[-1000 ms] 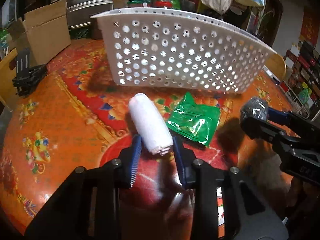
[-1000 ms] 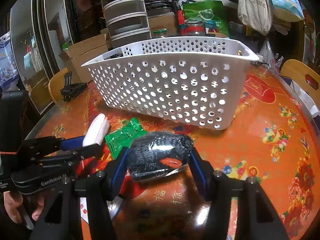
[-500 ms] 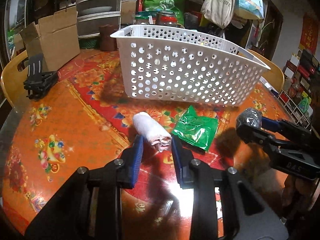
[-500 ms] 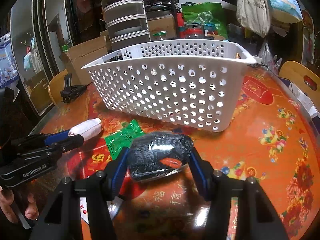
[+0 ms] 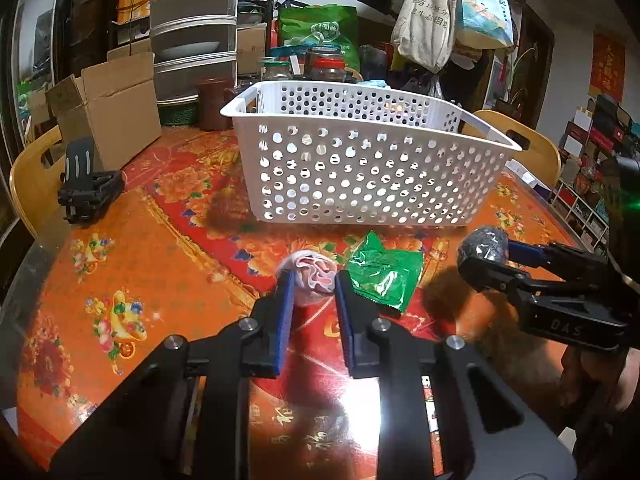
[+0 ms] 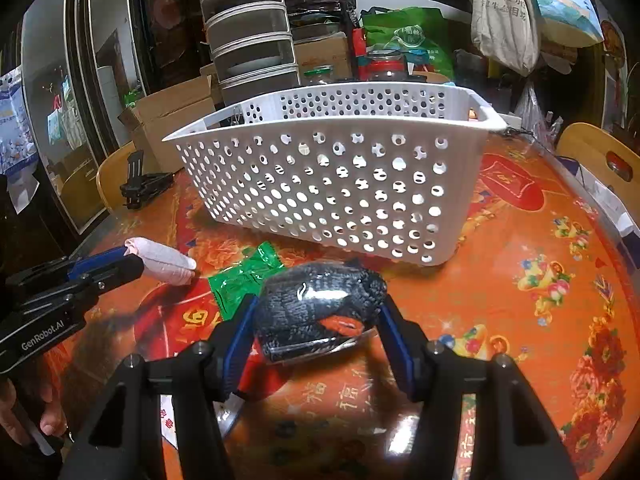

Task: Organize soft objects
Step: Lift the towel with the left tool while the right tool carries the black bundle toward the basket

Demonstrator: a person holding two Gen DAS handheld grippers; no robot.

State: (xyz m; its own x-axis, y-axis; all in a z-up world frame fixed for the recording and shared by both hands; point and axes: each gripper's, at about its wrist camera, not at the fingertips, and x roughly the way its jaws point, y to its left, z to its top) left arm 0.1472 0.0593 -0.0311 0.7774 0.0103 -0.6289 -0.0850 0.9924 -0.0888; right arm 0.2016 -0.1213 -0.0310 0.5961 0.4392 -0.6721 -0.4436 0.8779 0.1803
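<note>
Both tongs loaded above the table's near edge: left gripper (image 5: 311,286) clamps the white roll (image 5: 314,276) by its end, right gripper (image 6: 316,316) pinches the dark bundle (image 6: 318,312). We judge next step: lift each clear over the basket (image 5: 360,176) rim w/o squeezing harder, then release inside. Green packet (image 5: 380,276) lies btwn them on the table.

The basket (image 5: 360,168) walls hide most of its inside in both views, the dark bundle (image 6: 320,312) covers part of the green packet (image 6: 244,280), and a hand (image 6: 28,416) is cut off at the right wrist view's left edge.
</note>
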